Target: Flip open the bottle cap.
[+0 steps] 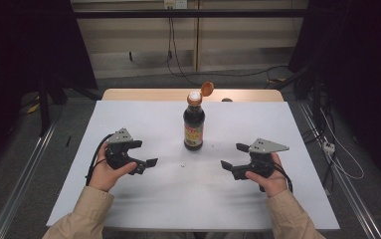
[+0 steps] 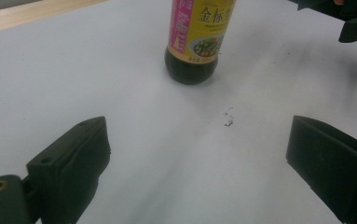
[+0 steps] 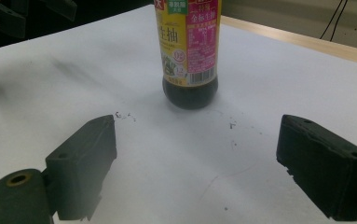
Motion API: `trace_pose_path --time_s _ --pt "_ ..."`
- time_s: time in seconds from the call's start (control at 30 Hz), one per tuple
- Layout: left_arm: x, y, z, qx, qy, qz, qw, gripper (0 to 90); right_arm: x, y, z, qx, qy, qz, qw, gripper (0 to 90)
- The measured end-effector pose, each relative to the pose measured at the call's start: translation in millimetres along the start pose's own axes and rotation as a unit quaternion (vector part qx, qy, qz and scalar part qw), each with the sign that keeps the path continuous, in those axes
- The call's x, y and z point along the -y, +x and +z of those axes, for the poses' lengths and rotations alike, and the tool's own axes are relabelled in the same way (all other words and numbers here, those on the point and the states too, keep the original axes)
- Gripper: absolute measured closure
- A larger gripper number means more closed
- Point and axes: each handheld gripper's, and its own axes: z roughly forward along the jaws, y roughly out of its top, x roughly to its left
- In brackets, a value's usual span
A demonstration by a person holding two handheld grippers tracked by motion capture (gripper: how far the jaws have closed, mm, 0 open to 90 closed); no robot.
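Observation:
A dark soy sauce bottle (image 1: 194,122) with a yellow and pink label stands upright at the middle of the white table sheet (image 1: 143,119). Its orange flip cap (image 1: 206,89) hangs open above the neck. My left gripper (image 1: 145,155) rests to the bottle's lower left, open, with nothing between its jaws. My right gripper (image 1: 235,156) rests to its lower right, also open and empty. The left gripper view has the bottle's lower part (image 2: 196,39) ahead of my left gripper (image 2: 197,154). In the right gripper view the bottle (image 3: 188,51) stands ahead of my right gripper (image 3: 195,158).
The sheet covers a wooden table whose far edge (image 1: 143,94) shows behind the bottle. Small dark specks (image 2: 228,119) lie on the sheet in front of the bottle. Cables (image 1: 337,154) and metal rails run along the floor at both sides.

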Motion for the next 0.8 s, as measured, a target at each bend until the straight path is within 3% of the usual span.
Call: trace_pose_path --time_s 0.8 --pt "21.4 -1.3 -9.6 -0.002 -0.002 -0.013 0.9999 5.8 15.3 3.9 -14.7 0.005 0.006 -0.006 0.9999 11.7"
